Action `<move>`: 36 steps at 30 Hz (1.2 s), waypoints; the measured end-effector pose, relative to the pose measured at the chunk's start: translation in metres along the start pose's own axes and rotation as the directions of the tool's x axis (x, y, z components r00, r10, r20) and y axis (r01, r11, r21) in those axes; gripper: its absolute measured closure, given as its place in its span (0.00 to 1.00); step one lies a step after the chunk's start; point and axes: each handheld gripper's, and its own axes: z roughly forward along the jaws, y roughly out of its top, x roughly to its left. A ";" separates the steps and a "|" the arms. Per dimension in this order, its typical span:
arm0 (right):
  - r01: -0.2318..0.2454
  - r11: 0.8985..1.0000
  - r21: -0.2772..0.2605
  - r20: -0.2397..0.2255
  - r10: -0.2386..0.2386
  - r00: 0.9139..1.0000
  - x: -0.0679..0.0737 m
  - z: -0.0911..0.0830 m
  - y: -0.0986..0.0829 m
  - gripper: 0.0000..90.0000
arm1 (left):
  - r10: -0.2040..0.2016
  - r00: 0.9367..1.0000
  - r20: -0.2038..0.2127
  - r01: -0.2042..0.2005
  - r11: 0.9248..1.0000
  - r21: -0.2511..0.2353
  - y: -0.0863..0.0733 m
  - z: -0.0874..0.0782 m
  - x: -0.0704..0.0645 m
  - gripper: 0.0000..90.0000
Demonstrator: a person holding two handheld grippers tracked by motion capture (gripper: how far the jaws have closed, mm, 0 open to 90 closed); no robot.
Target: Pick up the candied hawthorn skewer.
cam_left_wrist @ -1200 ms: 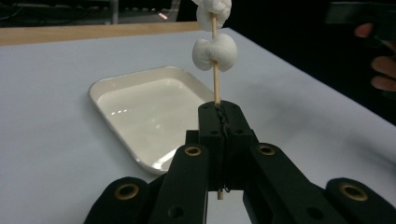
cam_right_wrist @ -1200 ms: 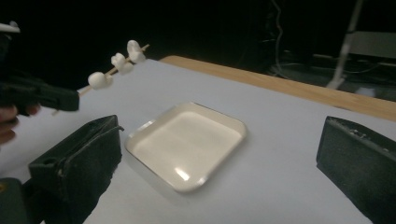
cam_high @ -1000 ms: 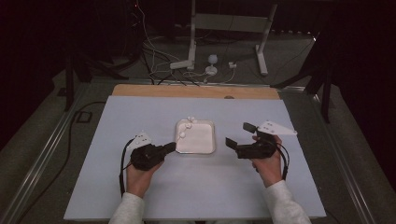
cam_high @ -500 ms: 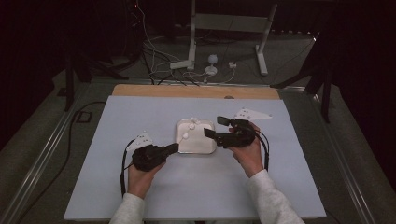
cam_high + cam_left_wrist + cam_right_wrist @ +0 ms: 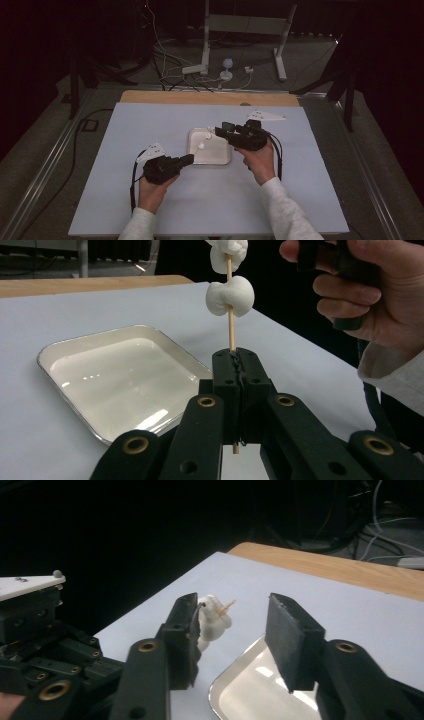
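Observation:
My left gripper [image 5: 187, 159] [image 5: 239, 360] is shut on a thin wooden skewer [image 5: 231, 330] that stands upright. Two white marshmallows are threaded on the skewer, a lower one [image 5: 230, 296] [image 5: 200, 147] and an upper one [image 5: 227, 252] [image 5: 210, 131]. Just behind it lies a white enamel tray [image 5: 220, 161] [image 5: 120, 375], bare inside. My right gripper [image 5: 222, 130] [image 5: 232, 625] hovers open over the tray. Its jaws stand either side of the top marshmallow [image 5: 215, 620], which sits close to one jaw; contact cannot be told. The skewer's tip [image 5: 227, 605] pokes out above.
The tray [image 5: 235, 680] rests mid-table on a pale blue mat [image 5: 125, 200]. A wooden strip [image 5: 200, 97] runs along the mat's far edge. Cables and a stand's feet [image 5: 210, 65] lie on the floor beyond. The left gripper's body [image 5: 45, 630] shows at the right gripper view's left.
My right gripper swung left from the mat's right side to above the tray, up to the skewer's top. The left gripper kept the skewer nearly still.

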 end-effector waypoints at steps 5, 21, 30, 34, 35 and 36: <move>-0.001 1.000 0.005 -0.036 0.001 0.999 0.004 0.004 -0.001 0.65 | -0.001 1.000 -0.001 0.001 1.000 0.000 0.000 0.000 0.000 1.00; 0.112 0.993 0.037 0.091 -0.115 0.989 0.018 0.014 -0.003 0.84 | -0.004 1.000 -0.026 0.004 1.000 0.010 0.002 0.000 -0.003 1.00; 0.113 0.992 0.048 0.111 -0.118 0.987 0.019 0.018 -0.005 0.84 | -0.014 0.999 -0.043 0.015 1.000 0.021 0.001 0.001 -0.003 1.00; 0.113 0.992 0.049 0.122 -0.119 0.985 0.019 0.019 -0.006 0.82 | -0.020 0.999 -0.042 0.020 1.000 0.014 0.002 0.001 -0.003 1.00; 0.116 0.992 0.049 0.129 -0.122 0.984 0.020 0.019 -0.006 0.80 | -0.018 0.999 -0.045 0.019 1.000 0.013 0.002 0.001 -0.003 1.00; 0.124 0.991 0.048 0.142 -0.129 0.981 0.020 0.020 -0.007 0.77 | -0.019 0.999 -0.047 0.019 1.000 0.013 0.002 0.001 -0.003 1.00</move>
